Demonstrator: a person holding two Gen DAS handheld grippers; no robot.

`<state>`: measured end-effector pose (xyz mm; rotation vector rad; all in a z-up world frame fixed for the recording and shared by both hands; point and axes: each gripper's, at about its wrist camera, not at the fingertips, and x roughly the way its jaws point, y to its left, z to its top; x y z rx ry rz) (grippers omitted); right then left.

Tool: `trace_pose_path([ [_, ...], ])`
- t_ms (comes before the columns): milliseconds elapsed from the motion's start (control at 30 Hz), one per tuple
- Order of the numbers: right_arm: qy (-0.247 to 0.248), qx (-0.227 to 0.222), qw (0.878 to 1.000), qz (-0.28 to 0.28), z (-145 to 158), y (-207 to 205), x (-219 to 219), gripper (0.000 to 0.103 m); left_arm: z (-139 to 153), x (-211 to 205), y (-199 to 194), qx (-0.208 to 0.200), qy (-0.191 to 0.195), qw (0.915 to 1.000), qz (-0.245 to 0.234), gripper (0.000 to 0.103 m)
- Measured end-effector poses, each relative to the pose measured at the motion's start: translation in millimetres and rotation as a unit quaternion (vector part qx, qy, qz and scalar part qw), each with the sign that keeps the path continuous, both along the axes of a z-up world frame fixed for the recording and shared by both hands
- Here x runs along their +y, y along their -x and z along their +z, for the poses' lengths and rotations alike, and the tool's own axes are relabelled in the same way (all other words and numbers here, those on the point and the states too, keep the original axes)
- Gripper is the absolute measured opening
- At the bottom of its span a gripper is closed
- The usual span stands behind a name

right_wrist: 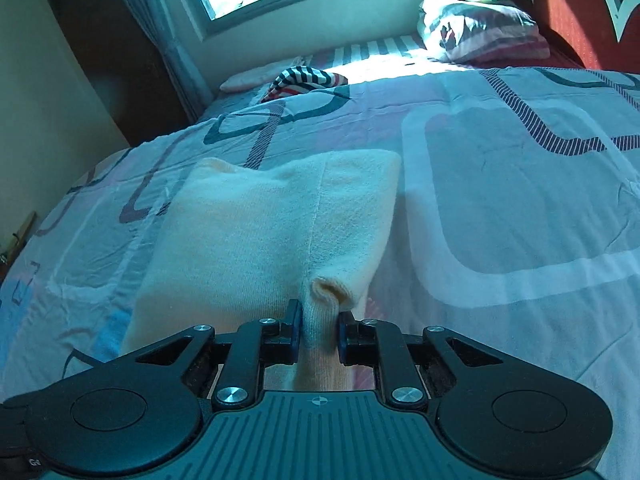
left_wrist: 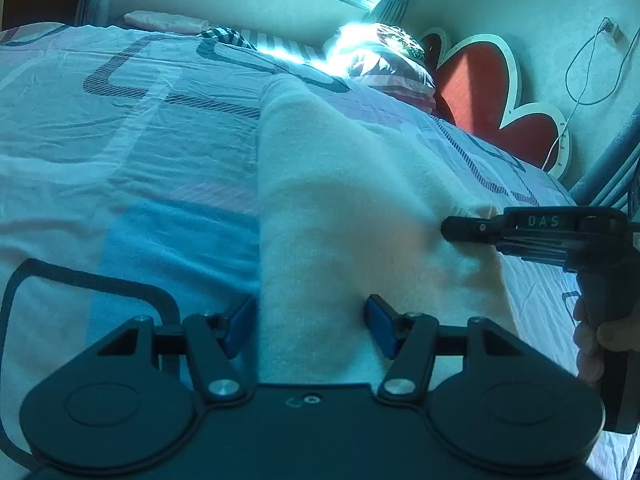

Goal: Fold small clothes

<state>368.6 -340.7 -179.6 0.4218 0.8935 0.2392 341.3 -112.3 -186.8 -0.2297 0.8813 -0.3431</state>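
Note:
A cream knitted garment [left_wrist: 340, 200] [right_wrist: 260, 232] lies folded lengthwise on the patterned bedsheet [left_wrist: 120, 140] [right_wrist: 500, 200]. My left gripper [left_wrist: 312, 328] hovers over its near end with the blue pads wide apart. The left pad sits just outside the cloth's edge and the right pad rests over the cloth, neither squeezing it. My right gripper [right_wrist: 319, 332] is shut on a bunched corner of the garment, a small puckered fold standing just beyond the pads. In the left wrist view the right gripper [left_wrist: 450, 230] reaches in from the right, its tip at the garment's right edge, held by a person's hand [left_wrist: 596, 344].
A striped cloth [right_wrist: 304, 80] [left_wrist: 228, 36] and a pink folded item [right_wrist: 248, 78] lie at the far side of the bed. A pile of pillows [right_wrist: 480, 28] [left_wrist: 392, 64] sits by the red heart-shaped headboard [left_wrist: 476, 92]. A white cable [left_wrist: 580, 80] hangs on the wall.

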Motion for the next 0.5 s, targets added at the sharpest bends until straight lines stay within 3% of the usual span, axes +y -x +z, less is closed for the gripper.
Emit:
trace_pose_path([
  [100,-0.022,0.001,1.000,-0.007,9,12,-7,0.037,4,5,0,0.008,0.012,0.9999,0.006,0.055],
  [433,-0.068,0.064,0.995,-0.028,-5,65,-12,0.038,-1,11,3,0.009,0.024,0.9996,0.013,0.040],
  [467,-0.063,0.067,0.995,-0.026,-7,70,-12,0.032,-1,11,4,0.009,0.025,0.9996,0.012,0.039],
  [500,-0.059,0.070,0.996,-0.021,-8,73,-11,0.018,-1,12,4,0.009,0.026,0.9996,0.009,0.037],
])
